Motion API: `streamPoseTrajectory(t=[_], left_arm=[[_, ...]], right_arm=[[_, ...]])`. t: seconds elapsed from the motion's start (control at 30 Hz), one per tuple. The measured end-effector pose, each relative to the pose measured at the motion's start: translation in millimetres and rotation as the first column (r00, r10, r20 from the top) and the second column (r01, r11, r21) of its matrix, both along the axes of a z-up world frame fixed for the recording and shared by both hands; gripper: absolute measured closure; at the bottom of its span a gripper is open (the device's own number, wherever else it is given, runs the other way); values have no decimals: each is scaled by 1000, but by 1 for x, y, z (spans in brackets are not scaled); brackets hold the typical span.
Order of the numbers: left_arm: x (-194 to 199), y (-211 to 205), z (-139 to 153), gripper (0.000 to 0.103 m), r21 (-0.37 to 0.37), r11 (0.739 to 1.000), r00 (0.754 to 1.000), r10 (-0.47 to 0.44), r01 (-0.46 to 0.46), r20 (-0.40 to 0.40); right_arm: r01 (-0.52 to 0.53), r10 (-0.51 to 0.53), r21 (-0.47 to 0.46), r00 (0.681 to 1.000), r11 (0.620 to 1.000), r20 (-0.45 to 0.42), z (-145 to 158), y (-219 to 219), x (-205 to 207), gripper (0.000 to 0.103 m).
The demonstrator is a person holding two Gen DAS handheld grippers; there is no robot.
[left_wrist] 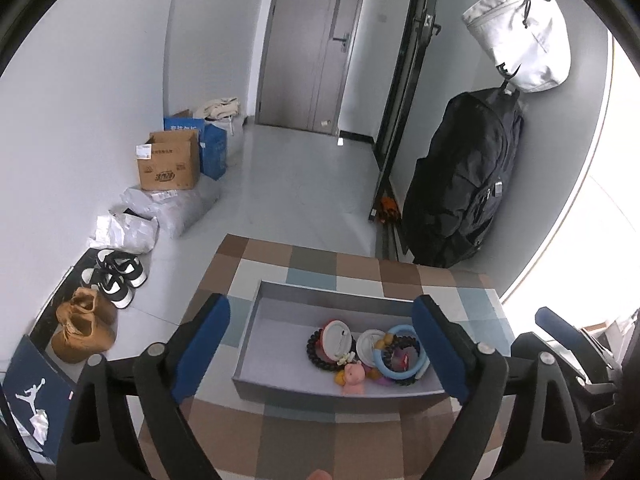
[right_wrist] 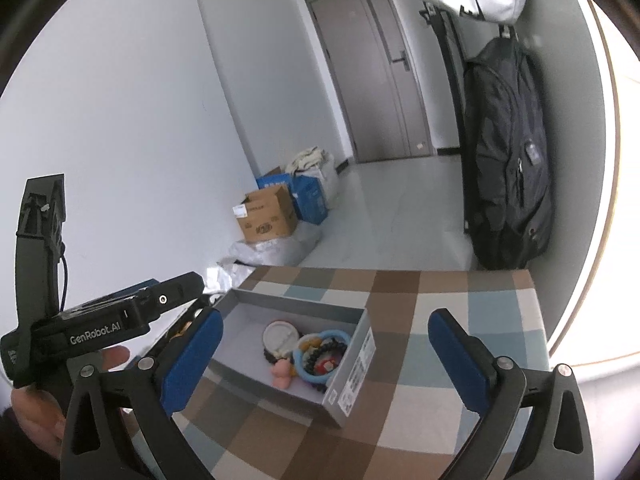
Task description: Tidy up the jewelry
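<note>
A shallow grey box (left_wrist: 280,300) (right_wrist: 356,364) sits on a checkered tabletop (left_wrist: 360,268). In its right half lie a black bead bracelet (left_wrist: 314,354), a white round case with red rim (left_wrist: 335,338), a second white disc (left_wrist: 366,346), a light blue ring (left_wrist: 400,354) (right_wrist: 316,354) and a small pink figure (left_wrist: 354,378) (right_wrist: 282,374). My left gripper (left_wrist: 320,350) is open and empty, its blue pads (left_wrist: 202,346) on either side of the box. My right gripper (right_wrist: 324,358) is open and empty, hovering at the box's right end.
The table's far edge drops to a grey floor. A black backpack (left_wrist: 464,176) and a white bag (left_wrist: 524,32) hang at the right wall. Cardboard boxes (left_wrist: 170,160), plastic bags and shoes (left_wrist: 86,324) line the left wall. A closed door (left_wrist: 312,44) is ahead.
</note>
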State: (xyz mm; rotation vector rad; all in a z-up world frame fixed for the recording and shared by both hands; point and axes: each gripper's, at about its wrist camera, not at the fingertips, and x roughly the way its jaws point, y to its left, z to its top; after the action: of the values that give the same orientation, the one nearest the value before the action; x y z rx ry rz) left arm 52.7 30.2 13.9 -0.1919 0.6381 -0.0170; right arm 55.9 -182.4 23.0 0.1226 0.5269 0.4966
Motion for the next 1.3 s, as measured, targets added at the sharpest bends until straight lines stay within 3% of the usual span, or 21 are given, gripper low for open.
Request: streamPoseTrajectory(t=[0.37, 1.3], left_arm=[[-38, -2, 6, 13, 21, 998, 997, 59, -60, 54], [-59, -17, 0, 13, 82, 994, 995, 67, -73, 80]], right_arm=[[-6, 7, -6, 997, 1000, 72, 12, -6, -37, 0], [12, -10, -31, 999, 999, 48, 3, -15, -56, 0]])
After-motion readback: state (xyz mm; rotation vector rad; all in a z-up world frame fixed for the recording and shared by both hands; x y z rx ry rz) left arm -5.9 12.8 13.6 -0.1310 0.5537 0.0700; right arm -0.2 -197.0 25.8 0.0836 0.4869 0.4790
